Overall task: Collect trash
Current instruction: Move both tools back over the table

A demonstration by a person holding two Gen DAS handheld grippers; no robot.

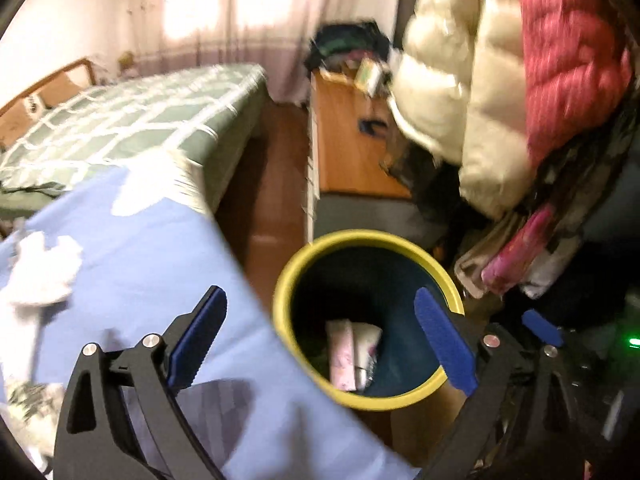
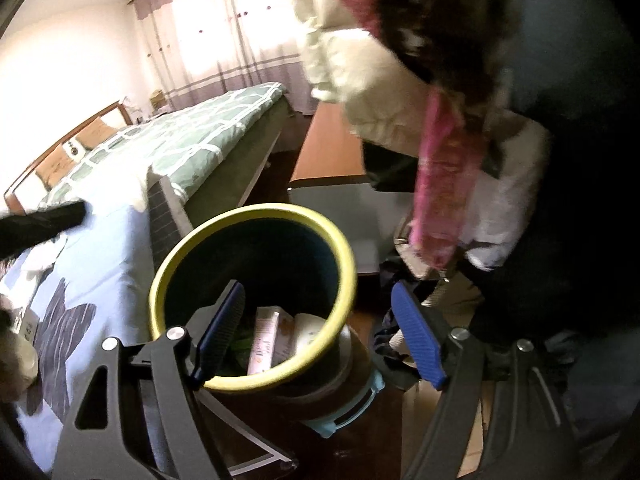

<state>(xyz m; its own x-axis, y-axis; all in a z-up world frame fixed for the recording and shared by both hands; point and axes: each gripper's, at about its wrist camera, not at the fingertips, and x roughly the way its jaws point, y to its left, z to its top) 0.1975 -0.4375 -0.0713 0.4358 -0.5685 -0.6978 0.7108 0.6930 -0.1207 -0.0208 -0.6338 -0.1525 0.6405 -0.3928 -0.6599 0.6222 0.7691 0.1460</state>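
Observation:
A bin with a yellow rim (image 1: 280,280) (image 2: 252,214) stands beside a bed covered in a blue sheet (image 1: 132,264). Pink and white packets (image 1: 352,356) (image 2: 272,336) lie at its bottom. My left gripper (image 1: 320,340) hangs over the bin's near rim, open, with nothing between its blue pads. A crumpled white tissue (image 1: 40,272) lies on the sheet to its left. My right gripper (image 2: 320,336) is open too: its left finger sits over the bin's mouth, and its right fingertip (image 1: 542,326) stays outside the wall, apart from it.
A bed with a green checked quilt (image 1: 120,120) (image 2: 200,136) stretches behind. A wooden cabinet (image 1: 352,152) stands past the bin. Cream and red padded jackets (image 1: 460,80) hang at the right, over piled clothes. A blue-edged round container (image 2: 352,404) sits under the bin.

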